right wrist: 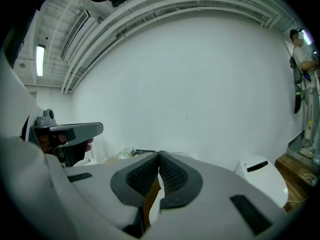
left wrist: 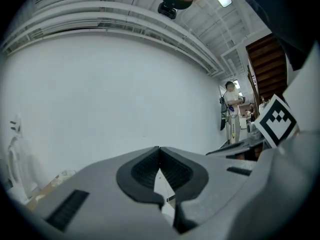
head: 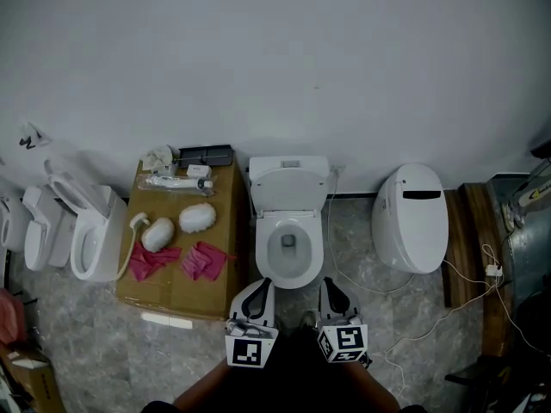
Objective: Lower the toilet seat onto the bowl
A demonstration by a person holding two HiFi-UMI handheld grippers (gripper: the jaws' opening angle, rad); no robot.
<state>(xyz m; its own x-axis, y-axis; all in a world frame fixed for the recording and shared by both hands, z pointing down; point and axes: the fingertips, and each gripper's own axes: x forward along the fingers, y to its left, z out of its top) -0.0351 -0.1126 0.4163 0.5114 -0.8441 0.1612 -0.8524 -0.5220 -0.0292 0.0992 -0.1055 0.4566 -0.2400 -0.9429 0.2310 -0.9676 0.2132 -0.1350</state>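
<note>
A white toilet stands against the wall in the middle of the head view. Its seat and lid are tipped up against the tank, and the bowl rim is bare. My left gripper and right gripper hover side by side just in front of the bowl, apart from it. Both are shut with nothing between the pads. In the left gripper view the closed jaws point at the white wall. In the right gripper view the closed jaws do the same.
A flat cardboard box left of the toilet carries pink cloths, white pads and a dark tray. More toilets stand at far left, and a closed white one at right. Cables trail past a wooden plank. A person stands far off.
</note>
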